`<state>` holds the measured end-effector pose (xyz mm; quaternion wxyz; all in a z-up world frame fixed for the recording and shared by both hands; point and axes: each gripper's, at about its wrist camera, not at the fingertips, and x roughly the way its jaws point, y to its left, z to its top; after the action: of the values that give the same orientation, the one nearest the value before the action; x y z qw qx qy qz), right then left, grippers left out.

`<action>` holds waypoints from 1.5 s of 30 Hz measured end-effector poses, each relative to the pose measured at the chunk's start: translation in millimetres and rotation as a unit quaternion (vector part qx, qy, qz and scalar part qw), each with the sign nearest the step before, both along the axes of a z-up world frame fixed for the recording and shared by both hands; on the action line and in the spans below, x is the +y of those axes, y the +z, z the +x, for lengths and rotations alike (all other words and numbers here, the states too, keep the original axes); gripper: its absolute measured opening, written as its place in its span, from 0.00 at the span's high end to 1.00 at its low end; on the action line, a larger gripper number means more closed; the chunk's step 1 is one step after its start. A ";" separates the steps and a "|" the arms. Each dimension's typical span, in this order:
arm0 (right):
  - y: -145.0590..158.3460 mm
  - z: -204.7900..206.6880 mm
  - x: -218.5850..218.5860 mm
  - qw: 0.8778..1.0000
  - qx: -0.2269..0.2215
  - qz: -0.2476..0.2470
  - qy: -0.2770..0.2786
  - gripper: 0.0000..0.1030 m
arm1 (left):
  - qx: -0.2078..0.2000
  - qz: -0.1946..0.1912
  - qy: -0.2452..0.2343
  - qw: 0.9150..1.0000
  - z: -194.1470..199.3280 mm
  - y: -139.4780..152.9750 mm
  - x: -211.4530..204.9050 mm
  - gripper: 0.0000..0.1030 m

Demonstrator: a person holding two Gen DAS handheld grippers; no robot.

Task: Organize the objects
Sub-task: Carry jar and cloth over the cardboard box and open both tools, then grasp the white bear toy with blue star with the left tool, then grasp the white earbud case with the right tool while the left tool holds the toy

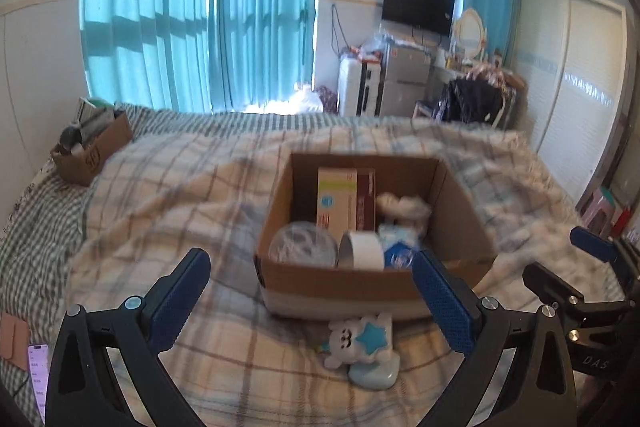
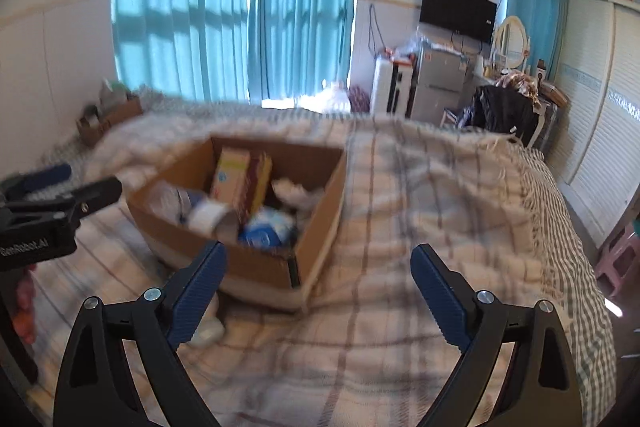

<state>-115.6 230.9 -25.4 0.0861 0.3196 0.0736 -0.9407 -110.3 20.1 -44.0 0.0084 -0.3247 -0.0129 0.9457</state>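
Observation:
An open cardboard box (image 1: pixel 280 211) sits on the plaid blanket; it also shows in the right wrist view (image 2: pixel 320 203). Inside are an upright carton (image 1: pixel 338 201), a tape roll (image 1: pixel 362 249), a clear round lid (image 1: pixel 302 242), blue packets (image 1: pixel 400 239) and white wrapping (image 1: pixel 402 207). A white bear toy with a blue star (image 1: pixel 362 349) lies on the blanket just in front of the box. My left gripper (image 1: pixel 312 277) is open and empty above the toy. My right gripper (image 2: pixel 318 273) is open and empty to the right of the box, and its tip shows at the left wrist view's right edge (image 1: pixel 592 247).
A second cardboard box (image 1: pixel 92 151) with items stands at the bed's far left. A phone (image 1: pixel 38 371) lies at the left edge. Curtains (image 1: pixel 200 11), a fridge (image 1: pixel 404 79), a chair with clothes (image 1: pixel 472 99) and a wardrobe (image 1: pixel 580 67) stand beyond the bed. A pink stool (image 2: pixel 618 259) is at the right.

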 end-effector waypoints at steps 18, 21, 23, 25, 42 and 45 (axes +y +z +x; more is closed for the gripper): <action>-32.1 -11.6 3.8 0.998 -0.057 0.003 -0.012 0.09 | -0.168 0.010 -0.073 0.983 -37.4 -108.4 34.5 0.22; -32.9 -11.8 3.4 0.998 -0.058 0.002 -0.012 0.09 | -0.184 0.017 -0.084 0.979 -37.6 -116.6 36.5 0.35; -33.4 -11.9 2.6 0.998 -0.058 0.003 -0.012 0.09 | -0.174 0.011 -0.091 0.980 -32.2 -111.9 39.0 0.37; -34.6 -12.9 2.3 0.998 -0.062 0.002 -0.011 0.09 | -0.170 0.010 -0.092 0.981 -26.6 -108.3 39.1 0.37; -27.6 -23.7 -50.7 0.991 -0.117 -0.032 0.061 0.09 | -0.061 -0.026 0.013 0.998 31.9 -24.7 -53.0 0.38; -51.1 -26.8 -77.0 0.986 -0.151 -0.020 0.073 0.11 | -0.063 -0.018 0.022 0.998 28.3 -31.6 -65.2 0.38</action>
<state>-142.4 153.9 -76.5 0.1713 0.4503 0.0644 -0.8739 -82.0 -45.1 -75.6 -0.0185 -0.3830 -0.0038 0.9236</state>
